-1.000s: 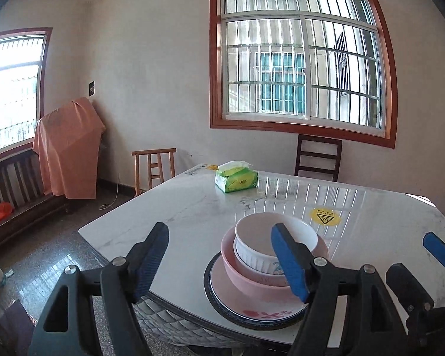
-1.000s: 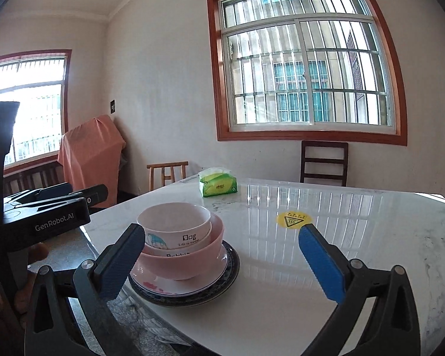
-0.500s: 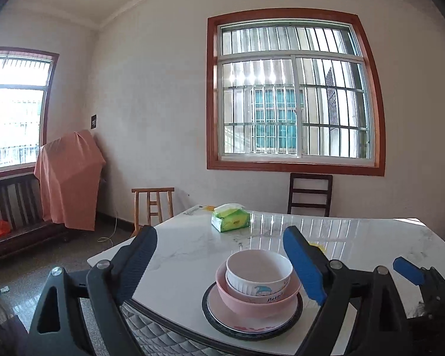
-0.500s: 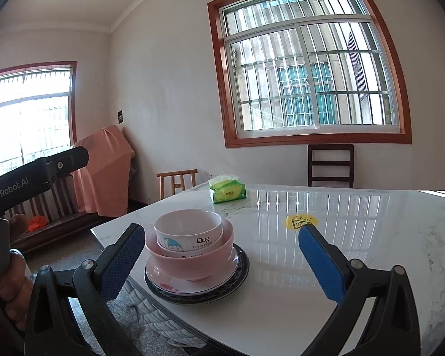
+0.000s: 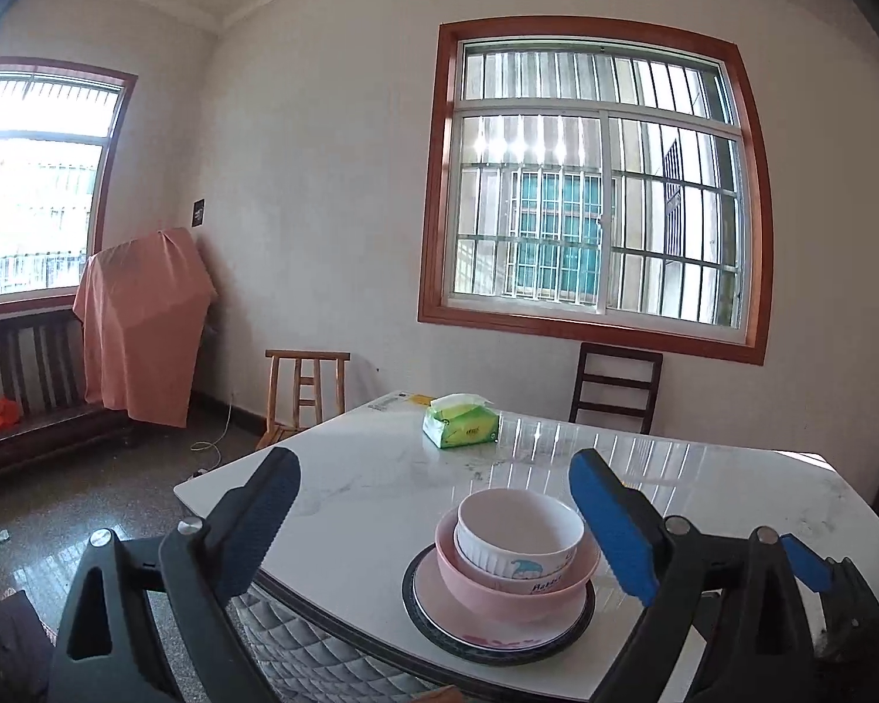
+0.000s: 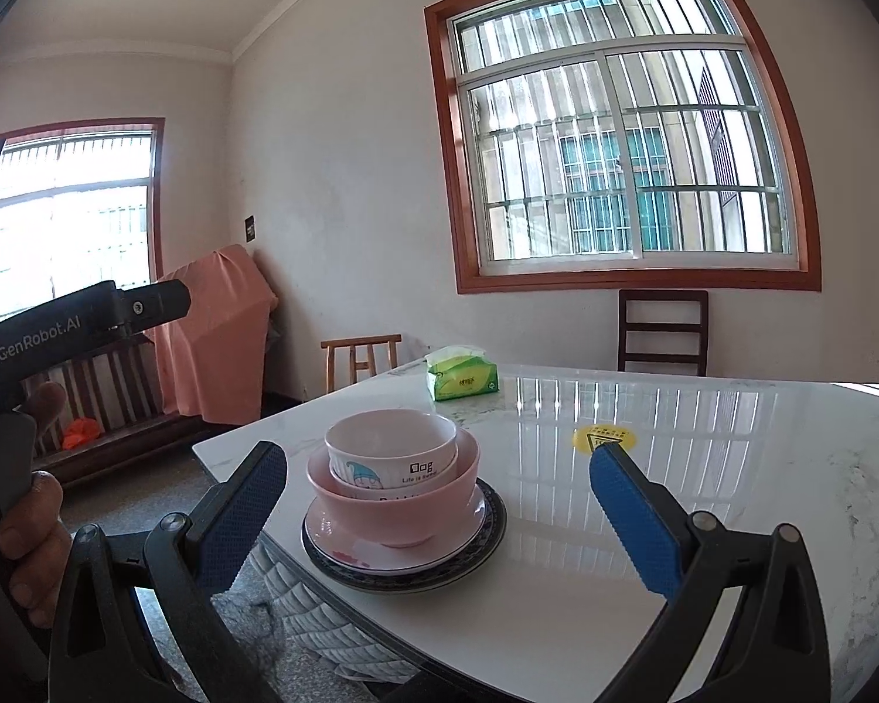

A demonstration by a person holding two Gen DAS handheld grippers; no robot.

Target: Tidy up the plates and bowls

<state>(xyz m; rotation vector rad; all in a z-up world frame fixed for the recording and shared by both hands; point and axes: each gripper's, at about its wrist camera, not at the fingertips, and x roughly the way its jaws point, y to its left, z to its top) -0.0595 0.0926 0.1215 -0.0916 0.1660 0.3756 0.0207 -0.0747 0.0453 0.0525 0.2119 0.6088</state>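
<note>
- "GenRobot.AI" reads on my left claw's body; "Life is" shows on the white bowl (image 6: 391, 452).
- White bowl nests in pink bowl (image 6: 394, 507) on stacked plates (image 6: 404, 556), near the marble bench (image 6: 674, 527) corner.
- My left claw (image 5: 433, 521) has just been opening, nothing gripped; right claw (image 6: 439, 504) gapes empty.
- Green tissue pack (image 6: 462, 381) at the far edge.

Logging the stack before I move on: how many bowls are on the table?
2. The white bowl sits nested inside the pink bowl, which rests on the stacked plates near the table's edge. Another could be hidden beneath.
</note>
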